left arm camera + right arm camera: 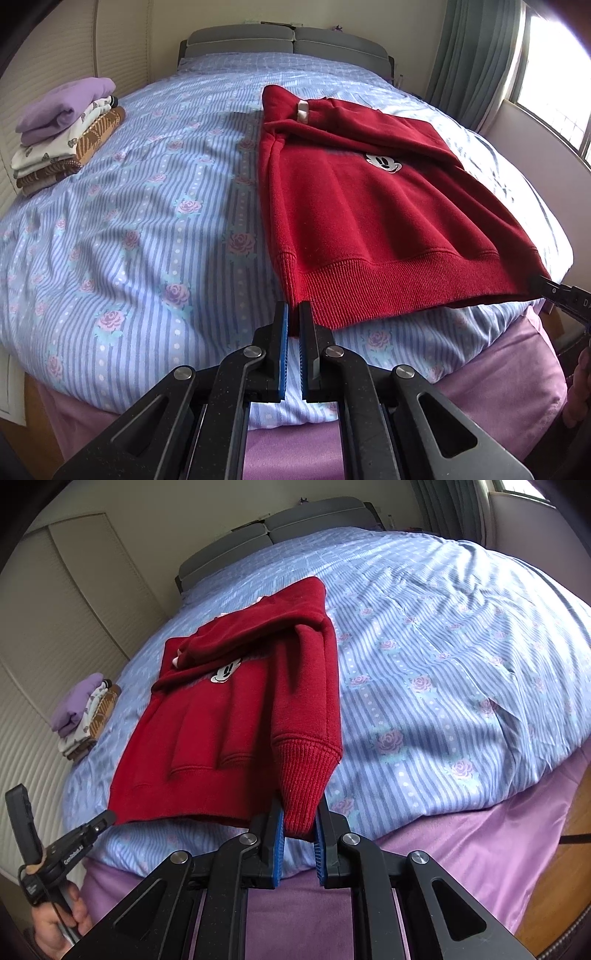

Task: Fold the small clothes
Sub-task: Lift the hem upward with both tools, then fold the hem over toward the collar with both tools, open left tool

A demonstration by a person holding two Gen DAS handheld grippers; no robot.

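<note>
left gripper point(293, 314) and right gripper point(299, 821) each pinch the red fleece sweatshirt's point(369, 206) ribbed hem.

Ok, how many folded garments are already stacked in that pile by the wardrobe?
3 visible: a lilac top uppermost, a white patterned piece under it, a brown patterned one lowest. A thinner layer beneath may be hidden.

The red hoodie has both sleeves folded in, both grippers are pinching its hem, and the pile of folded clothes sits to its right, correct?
Not quite: the pile sits to the left of the hoodie, as the left wrist view shows. The sleeves are folded in, and the left gripper and right gripper pinch the hem.
</note>
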